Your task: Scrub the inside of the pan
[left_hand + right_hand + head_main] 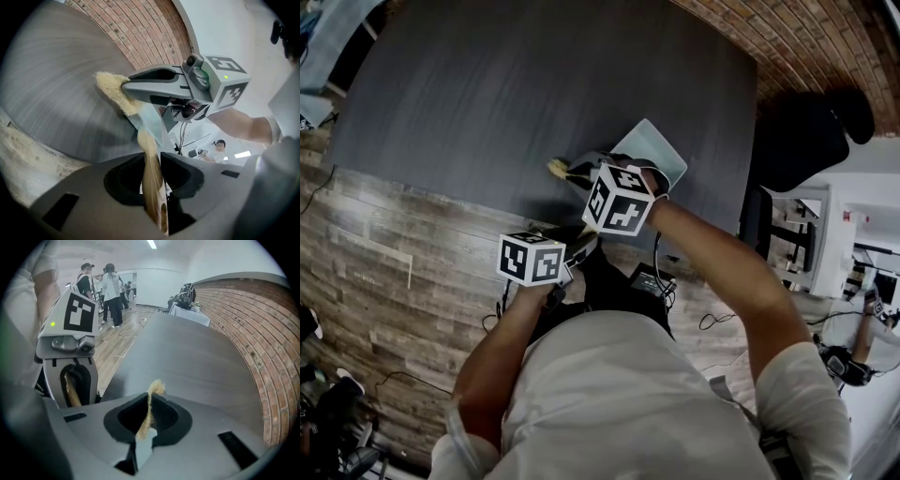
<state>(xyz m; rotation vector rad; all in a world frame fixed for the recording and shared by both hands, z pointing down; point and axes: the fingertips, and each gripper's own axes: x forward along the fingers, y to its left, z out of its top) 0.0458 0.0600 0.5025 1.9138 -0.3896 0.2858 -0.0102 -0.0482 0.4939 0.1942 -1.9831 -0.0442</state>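
**Head view:** a pale square pan (664, 150) shows against the dark surface (469, 94), with a straw-coloured scrubber (557, 169) just off the pan's left rim.

**Left gripper view:** the left gripper (151, 161) is clamped tight on the pan's wooden handle (153, 197).

**Right gripper view:** the right gripper (152, 401) pinches the scrubber edge-on.

Scrubbing appears barely begun or still in progress. No view shows the inside of the pan, so how much is left is unclear.
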